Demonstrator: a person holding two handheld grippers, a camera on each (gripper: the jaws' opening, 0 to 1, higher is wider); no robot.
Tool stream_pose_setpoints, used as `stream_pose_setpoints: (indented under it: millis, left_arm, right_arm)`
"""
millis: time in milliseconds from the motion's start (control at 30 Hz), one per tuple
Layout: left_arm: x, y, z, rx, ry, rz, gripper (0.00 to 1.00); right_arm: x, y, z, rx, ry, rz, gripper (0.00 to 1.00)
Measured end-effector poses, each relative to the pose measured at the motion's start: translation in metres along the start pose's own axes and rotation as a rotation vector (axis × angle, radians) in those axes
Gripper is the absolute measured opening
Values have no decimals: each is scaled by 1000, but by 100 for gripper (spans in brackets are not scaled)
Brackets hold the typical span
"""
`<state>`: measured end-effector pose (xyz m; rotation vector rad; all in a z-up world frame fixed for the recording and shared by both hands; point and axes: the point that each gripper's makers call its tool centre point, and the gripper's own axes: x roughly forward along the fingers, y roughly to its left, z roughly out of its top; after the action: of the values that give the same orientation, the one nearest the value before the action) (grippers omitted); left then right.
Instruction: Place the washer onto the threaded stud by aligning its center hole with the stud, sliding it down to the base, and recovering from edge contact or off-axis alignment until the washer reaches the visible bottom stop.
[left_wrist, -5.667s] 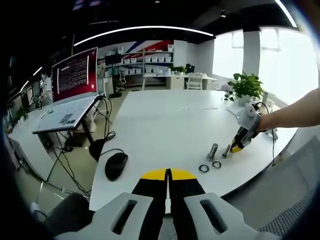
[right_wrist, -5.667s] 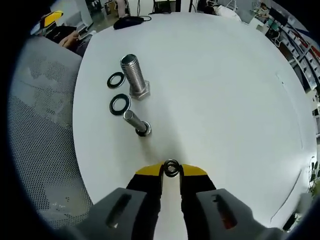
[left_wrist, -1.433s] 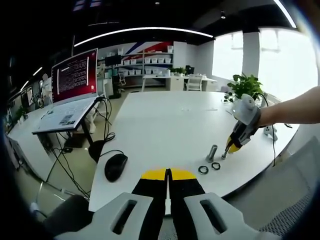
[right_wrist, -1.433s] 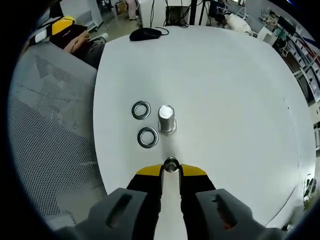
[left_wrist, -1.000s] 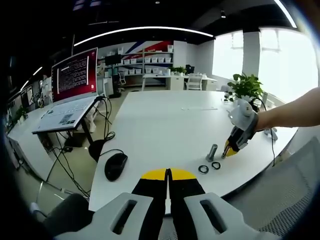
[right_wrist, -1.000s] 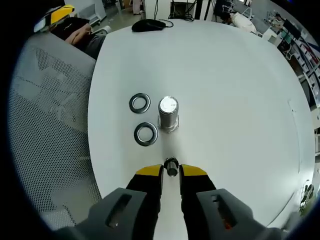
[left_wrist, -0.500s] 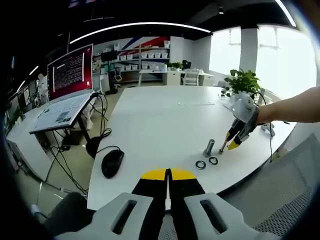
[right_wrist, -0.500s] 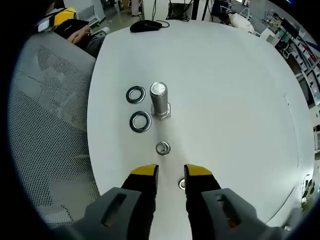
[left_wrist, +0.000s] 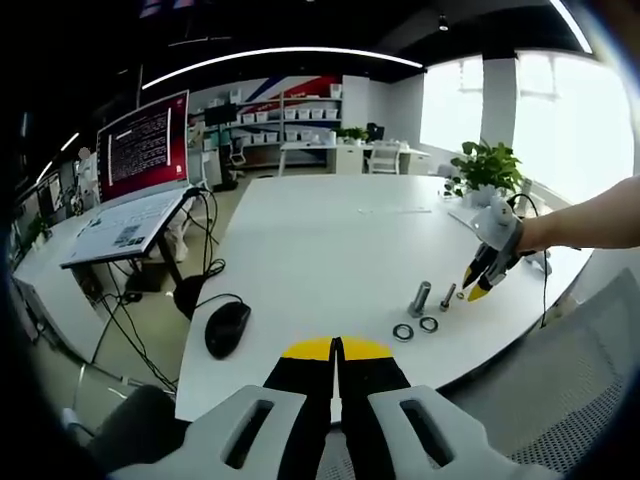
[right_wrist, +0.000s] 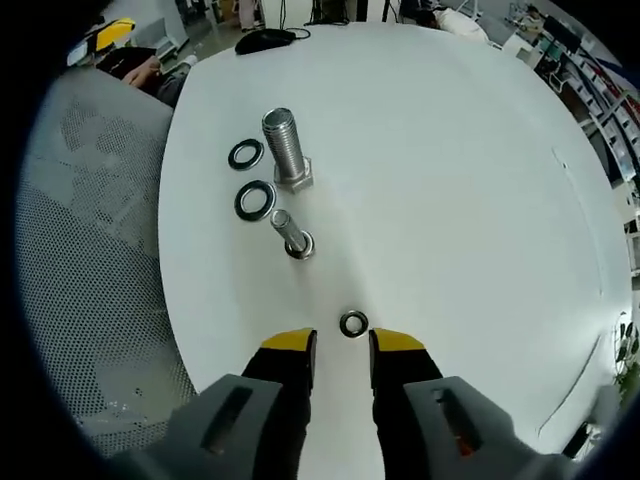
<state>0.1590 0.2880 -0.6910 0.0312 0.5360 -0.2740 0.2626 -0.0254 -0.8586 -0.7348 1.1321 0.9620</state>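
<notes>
Jaws of the right gripper stand parted and empty; the small dark metal washer lies flat on the white desk just ahead of their tips. Further ahead, slightly to the left, stand the slim threaded steel stud and a thick hex-head bolt, with two larger washers beside them. Jaws of the left gripper are pressed together, holding nothing. Risk: a flat washer resists pinching and may skid or flip; tilted, it would catch on the threads.

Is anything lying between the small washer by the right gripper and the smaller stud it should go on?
Nothing visible does. The small washer lies flat on the white table just ahead of the open right gripper, with bare tabletop between it and the smaller stud.
</notes>
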Motion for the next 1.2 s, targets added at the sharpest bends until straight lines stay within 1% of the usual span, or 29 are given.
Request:
stream_pose_setpoints:
  millis: [100,133,200,267,400,467,567,733,867,1033,1100,1200]
  left_arm:
    - [1,-1,-2,3,10,-8,0]
    - [1,-1,-3,5,16,-9,0]
    - [0,-1,-1,3,8,-6,0]
    - [0,0,-1,2,7,-5,0]
    - [0,0,0,0,-2,-2,0]
    - [0,0,0,0,-3,-2,0]
    - [0,0,1,1,-4,-2,0]
    - [0,0,1,-1,-7,0,0]
    - [0,1,2,-3,-11,1,0]
    - [0,1,2,-3,-12,1,0]
    - [0,0,2,-1,-9,0,0]
    - [0,1,2,-2,-10,0,0]
  right_arm:
    - [7,-3,-2,36,-9,3,24]
    - [9,-3,-3,55,-3,0,24]
    - [9,-5,-4,45,-5,-5,22]
    - [9,-7,-3,61,-9,-3,22]
    - [9,-7,-2,44,-7,-8,21]
    - [9,-6,-1,20,-9,-8,21]
    - [10,-6,1,17,-14,-8,21]
    - [11,-6,3,20,-23,-17,15]
    - [11,-6,3,0,-16,-22,15]
    - [11,-7,3,9,-37,-19,15]
    - [11,-6,3,20,-40,-21,15]
    - [11,-6,3,15,-37,-27,15]
